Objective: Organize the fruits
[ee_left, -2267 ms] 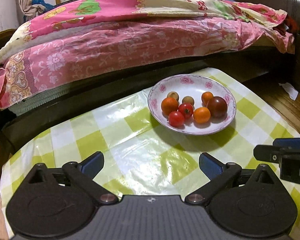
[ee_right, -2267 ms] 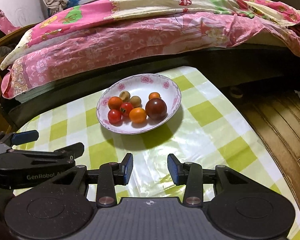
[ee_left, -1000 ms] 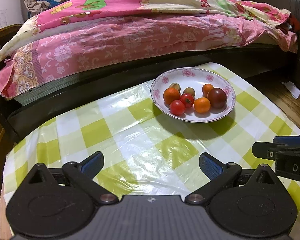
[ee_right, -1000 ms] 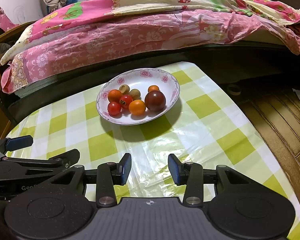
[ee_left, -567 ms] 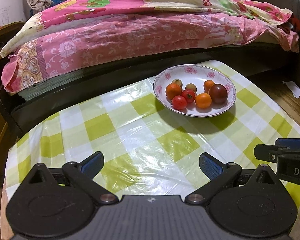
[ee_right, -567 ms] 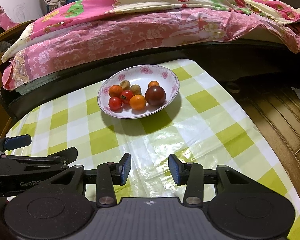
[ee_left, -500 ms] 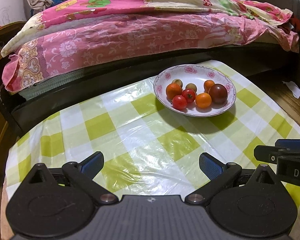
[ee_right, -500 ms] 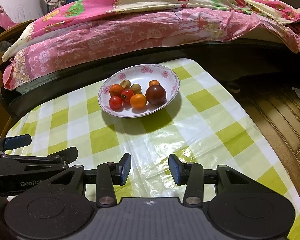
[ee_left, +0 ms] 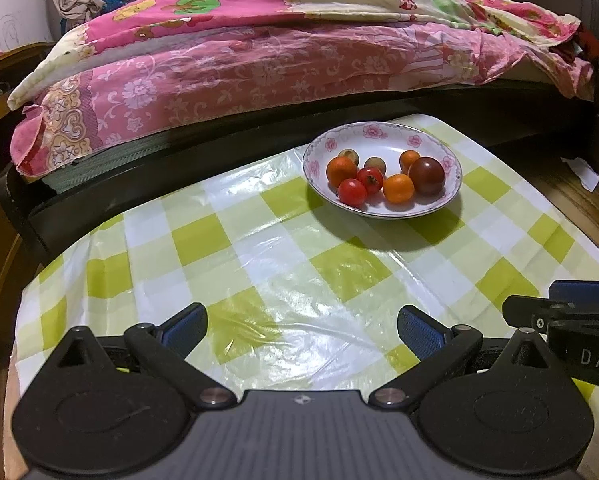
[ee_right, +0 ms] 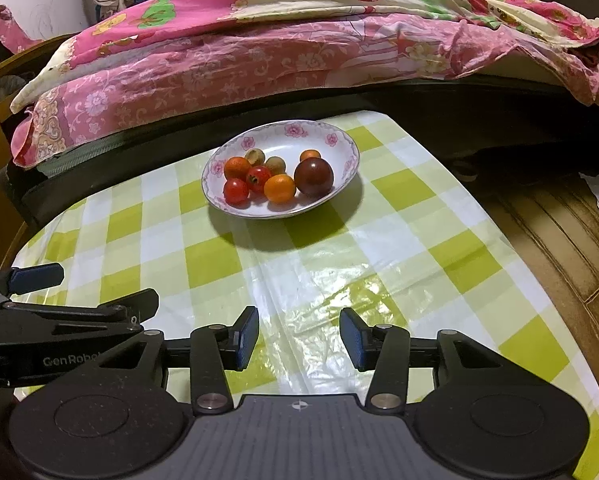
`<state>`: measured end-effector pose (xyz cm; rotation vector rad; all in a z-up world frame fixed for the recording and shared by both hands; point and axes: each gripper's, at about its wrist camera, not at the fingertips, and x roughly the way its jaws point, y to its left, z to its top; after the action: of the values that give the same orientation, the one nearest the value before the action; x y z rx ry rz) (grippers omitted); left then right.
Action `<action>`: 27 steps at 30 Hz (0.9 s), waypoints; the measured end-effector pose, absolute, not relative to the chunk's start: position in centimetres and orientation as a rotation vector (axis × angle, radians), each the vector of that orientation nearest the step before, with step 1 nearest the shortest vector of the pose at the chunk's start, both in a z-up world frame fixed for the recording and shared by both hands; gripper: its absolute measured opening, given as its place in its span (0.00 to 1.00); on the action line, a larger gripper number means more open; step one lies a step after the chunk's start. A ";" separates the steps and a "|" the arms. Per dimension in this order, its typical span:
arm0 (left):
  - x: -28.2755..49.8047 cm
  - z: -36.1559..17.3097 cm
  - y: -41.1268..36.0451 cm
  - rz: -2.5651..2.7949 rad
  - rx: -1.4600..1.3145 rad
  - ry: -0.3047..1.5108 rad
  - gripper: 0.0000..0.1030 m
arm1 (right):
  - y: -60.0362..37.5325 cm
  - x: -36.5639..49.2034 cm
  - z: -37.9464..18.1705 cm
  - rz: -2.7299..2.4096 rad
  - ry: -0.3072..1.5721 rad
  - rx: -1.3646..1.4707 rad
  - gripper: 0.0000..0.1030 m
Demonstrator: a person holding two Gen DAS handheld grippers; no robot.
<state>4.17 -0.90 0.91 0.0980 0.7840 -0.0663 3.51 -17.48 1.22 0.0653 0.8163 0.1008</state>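
A white floral plate stands at the far side of the table and holds several small fruits: a dark purple tomato, red cherry tomatoes, small oranges and brown longans. My left gripper is open wide and empty, low over the near side of the table. My right gripper is open and empty, also at the near side, far from the plate.
The table carries a green and white checked plastic cloth. A bed with pink floral bedding stands just behind it. Wooden floor lies to the right. Each gripper shows at the other view's edge.
Both grippers have drawn back from the plate, which now looks smaller and farther off. Their jaws have kept the same opening. The fruits have not moved.
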 end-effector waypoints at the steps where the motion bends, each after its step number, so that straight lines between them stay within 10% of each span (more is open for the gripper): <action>1: 3.9 0.9 -0.9 -0.068 0.098 0.783 1.00 | -17.5 3.5 1.2 0.102 0.818 0.065 0.40; 27: -0.5 1.0 -1.2 -0.080 0.144 0.790 1.00 | -16.7 -1.1 1.5 0.115 0.828 0.091 0.41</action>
<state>-0.55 -1.17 1.02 0.1443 0.7901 -0.0795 -1.09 -16.71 1.51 0.0909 0.8279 0.1151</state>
